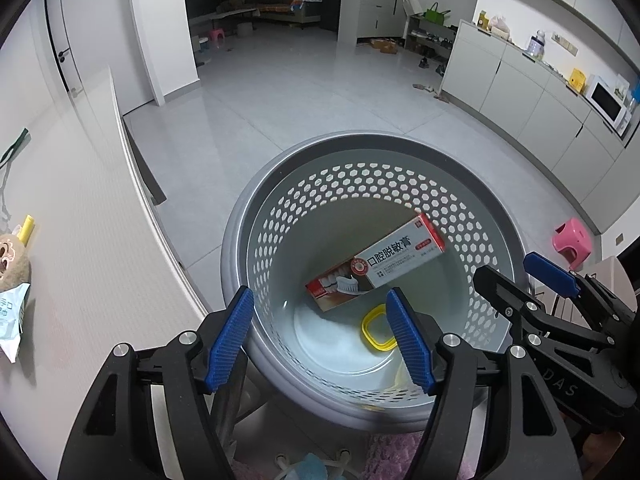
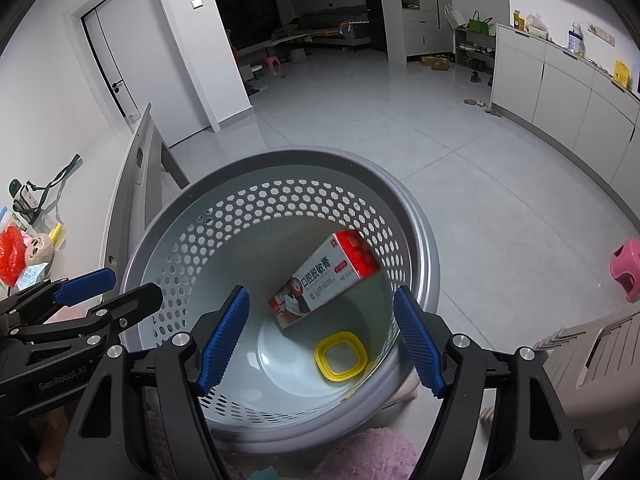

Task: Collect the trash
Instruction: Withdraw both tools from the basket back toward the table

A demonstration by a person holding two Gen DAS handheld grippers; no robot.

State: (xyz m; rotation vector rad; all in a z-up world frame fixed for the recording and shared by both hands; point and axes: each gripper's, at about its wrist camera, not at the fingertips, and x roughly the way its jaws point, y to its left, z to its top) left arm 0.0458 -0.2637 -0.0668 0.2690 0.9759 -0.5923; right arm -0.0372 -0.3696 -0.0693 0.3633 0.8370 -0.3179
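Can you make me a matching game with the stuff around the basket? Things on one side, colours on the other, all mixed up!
Things:
1. toothpaste box
2. lid
3. stool
4. basket

Colours:
A. pink
B. grey
C. red and white
D. yellow

Pairs: 1-C, 2-D, 3-A, 4-B

I read "口腔脱敏膏" on toothpaste box (image 1: 378, 266) in basket; "GenRobot.AI" on left gripper (image 2: 108, 286) body; "DAS" on right gripper (image 1: 516, 270) body.
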